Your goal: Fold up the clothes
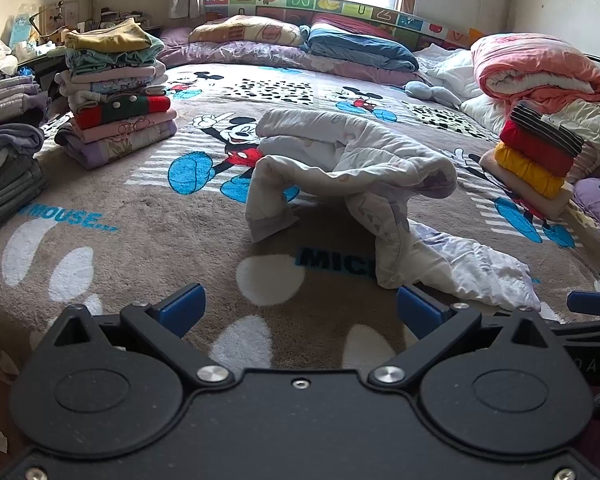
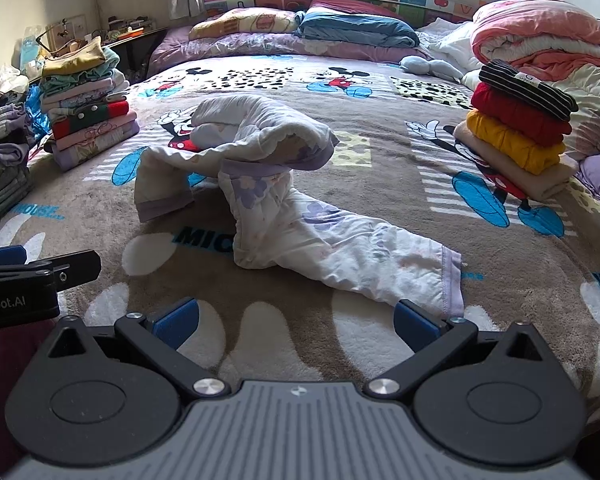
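Observation:
A crumpled white garment with lilac flowers and lilac cuffs (image 1: 356, 168) (image 2: 260, 184) lies in a heap in the middle of the bed, one leg or sleeve trailing toward me. My left gripper (image 1: 300, 312) hovers low over the blanket just short of that garment, jaws wide apart and holding nothing. My right gripper (image 2: 296, 322) is open too, its right finger (image 2: 416, 322) close to the lilac cuff at the trailing end, with no visible contact. The left gripper's side (image 2: 28, 276) shows at the left edge of the right wrist view.
A brown cartoon-mouse blanket (image 1: 140, 216) covers the bed. Folded stacks stand at the left (image 1: 116, 96) (image 2: 88, 108), far left (image 1: 8, 152) and right (image 1: 536, 160) (image 2: 520, 132). Pillows (image 1: 360, 48) and a pink quilt (image 1: 536, 68) line the head end.

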Motion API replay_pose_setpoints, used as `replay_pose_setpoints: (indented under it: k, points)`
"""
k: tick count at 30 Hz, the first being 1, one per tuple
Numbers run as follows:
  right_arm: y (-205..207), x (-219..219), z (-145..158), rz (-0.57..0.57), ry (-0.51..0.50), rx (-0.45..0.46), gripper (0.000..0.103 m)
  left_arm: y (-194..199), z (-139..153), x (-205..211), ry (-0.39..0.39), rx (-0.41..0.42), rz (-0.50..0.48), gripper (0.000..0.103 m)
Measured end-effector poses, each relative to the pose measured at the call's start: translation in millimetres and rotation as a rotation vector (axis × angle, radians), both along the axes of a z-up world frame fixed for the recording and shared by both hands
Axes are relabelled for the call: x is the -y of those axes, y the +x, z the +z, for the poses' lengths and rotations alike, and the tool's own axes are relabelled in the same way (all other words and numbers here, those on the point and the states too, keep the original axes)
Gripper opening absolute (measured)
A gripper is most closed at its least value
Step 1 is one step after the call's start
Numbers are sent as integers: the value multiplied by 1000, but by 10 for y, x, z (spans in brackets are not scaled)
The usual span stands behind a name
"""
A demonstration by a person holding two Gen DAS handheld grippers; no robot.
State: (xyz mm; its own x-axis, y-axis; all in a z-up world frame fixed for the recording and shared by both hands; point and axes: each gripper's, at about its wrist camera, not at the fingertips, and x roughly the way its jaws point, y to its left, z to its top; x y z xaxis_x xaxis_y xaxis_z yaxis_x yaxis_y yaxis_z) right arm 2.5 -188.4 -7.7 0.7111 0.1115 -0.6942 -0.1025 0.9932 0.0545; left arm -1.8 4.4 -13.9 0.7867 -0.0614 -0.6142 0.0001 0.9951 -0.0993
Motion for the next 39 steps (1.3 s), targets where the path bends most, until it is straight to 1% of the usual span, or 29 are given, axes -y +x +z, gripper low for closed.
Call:
replay_pose_setpoints:
  k: [16,22,24,25,27,28,30,32,33,36,37,39]
  points:
    - [-14,-21,19,-2,-8,0,103,-4,14,-15,-12,-1,-3,103]
    - [-26,-53,43,5,-15,-1,103,29,38,-24,-40,6,-2,103]
    - [-27,-41,53,32,11,-7,103,54,38,-30,-55,16,-18,103]
    - [-33,-9,63,52,47,5,103,67,38,-34,-62,21,-25,103]
    - [-29,100,79,80,152,36,103,93,37,-41,-76,31,-41,103]
    - [-5,155,67,79,199,38,103,106,37,-44,-84,37,-49,103]
    - [79,218,8,88,224,36,103,142,23,-47,-96,49,-67,103]
    - [126,235,-65,108,215,61,103,207,-6,-46,-103,64,-77,103]
    - [152,248,-113,99,216,77,103,244,-24,-47,-103,73,-70,103]
    - [216,277,-249,106,226,137,103,314,-72,-33,-77,157,-49,103]
    - [245,297,-307,115,227,159,103,353,-87,-18,-65,162,-47,103]
    - [304,333,-422,131,235,187,103,513,-128,9,-49,99,-74,103]
